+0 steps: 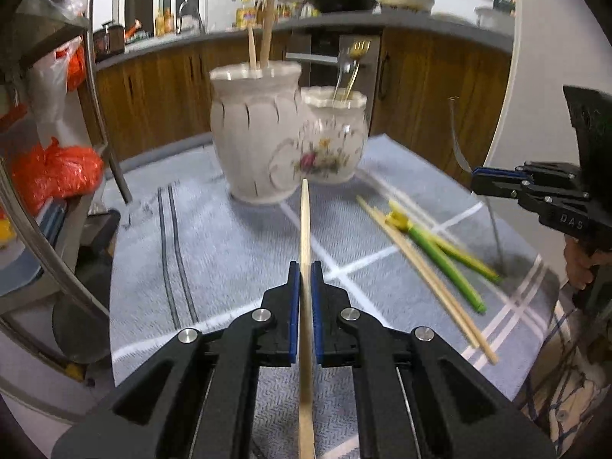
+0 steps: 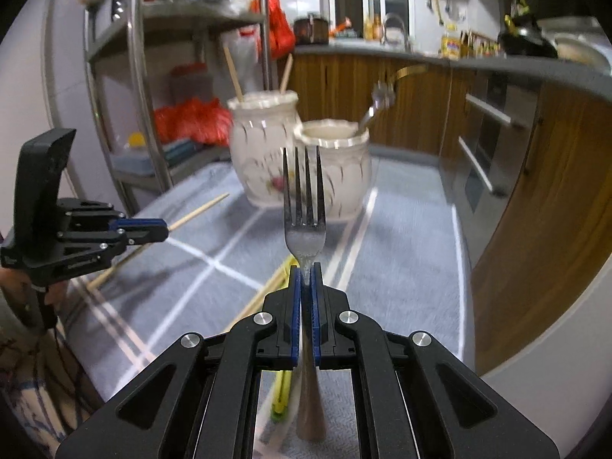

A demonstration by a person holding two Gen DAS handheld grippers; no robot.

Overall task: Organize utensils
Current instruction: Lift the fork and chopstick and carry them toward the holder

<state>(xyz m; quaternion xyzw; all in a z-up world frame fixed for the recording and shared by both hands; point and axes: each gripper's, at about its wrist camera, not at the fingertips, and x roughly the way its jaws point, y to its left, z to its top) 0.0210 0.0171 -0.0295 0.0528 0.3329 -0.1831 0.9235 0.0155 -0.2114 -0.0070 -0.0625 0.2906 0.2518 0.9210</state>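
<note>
My left gripper (image 1: 305, 267) is shut on a wooden chopstick (image 1: 305, 229) whose tip points at two white ceramic jars. The taller ribbed jar (image 1: 254, 130) holds two wooden sticks. The shorter flowered jar (image 1: 332, 141) holds metal forks. My right gripper (image 2: 305, 269) is shut on a silver fork (image 2: 305, 210), tines up, in front of the shorter jar (image 2: 336, 168). On the cloth lie a pair of wooden chopsticks (image 1: 424, 279) and green-yellow utensils (image 1: 447, 264). The right gripper (image 1: 493, 181) shows at the right edge, the left gripper (image 2: 157, 229) at the left.
A grey checked cloth (image 1: 229, 267) covers the table. A metal rack (image 1: 91, 122) with orange bags (image 1: 53, 172) stands to the left. Wooden kitchen cabinets (image 1: 420, 88) and an oven run behind the table. A person's hand (image 1: 579, 267) holds the right tool.
</note>
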